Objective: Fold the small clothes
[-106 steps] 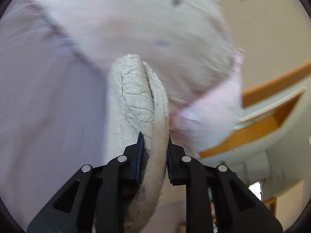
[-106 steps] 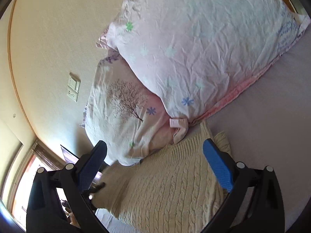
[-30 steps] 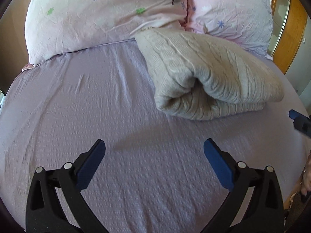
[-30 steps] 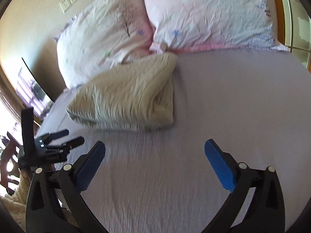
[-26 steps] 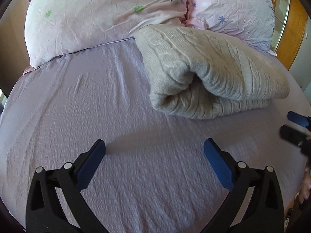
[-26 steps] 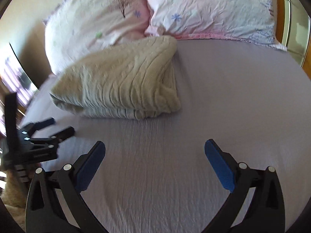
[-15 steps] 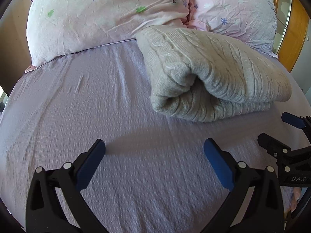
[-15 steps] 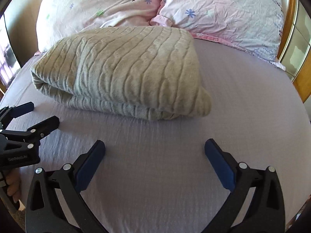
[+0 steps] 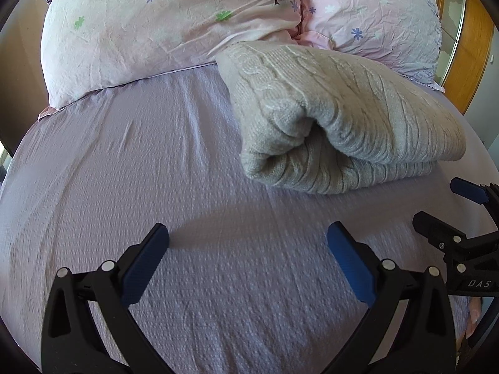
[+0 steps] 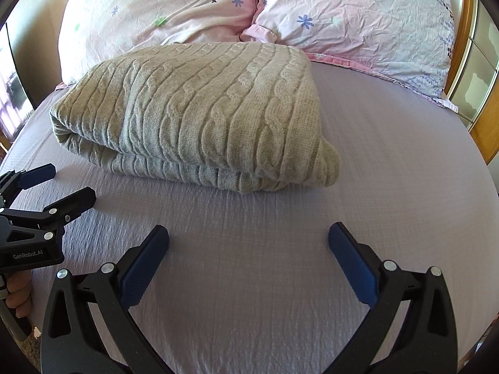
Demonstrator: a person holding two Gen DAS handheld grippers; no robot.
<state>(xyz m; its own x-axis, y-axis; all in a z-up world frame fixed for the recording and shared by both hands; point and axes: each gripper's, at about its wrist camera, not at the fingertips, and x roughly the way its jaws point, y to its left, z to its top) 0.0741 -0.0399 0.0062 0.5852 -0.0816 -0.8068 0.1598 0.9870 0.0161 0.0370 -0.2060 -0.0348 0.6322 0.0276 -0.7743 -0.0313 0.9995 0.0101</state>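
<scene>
A beige cable-knit sweater (image 9: pixel 343 118) lies folded into a thick bundle on the lilac bed sheet (image 9: pixel 156 171), its far end against the pillows. It also shows in the right wrist view (image 10: pixel 202 109). My left gripper (image 9: pixel 248 249) is open and empty, held over bare sheet in front of the sweater's left end. My right gripper (image 10: pixel 248 249) is open and empty, over the sheet in front of the sweater's right half. Each gripper appears in the other's view: the right one (image 9: pixel 443 205) at the right edge, the left one (image 10: pixel 53 184) at the left edge.
Two pink flowered pillows (image 10: pixel 171 9) (image 10: pixel 358 18) stand side by side at the head of the bed. A wooden frame (image 9: pixel 467 46) and mirrored panels are on the right. The bed's edge lies behind both grippers.
3.5 s ago my left gripper was shut on the sweater; it has let go and pulled back. Over the last second both grippers have swung to face the folded sweater squarely.
</scene>
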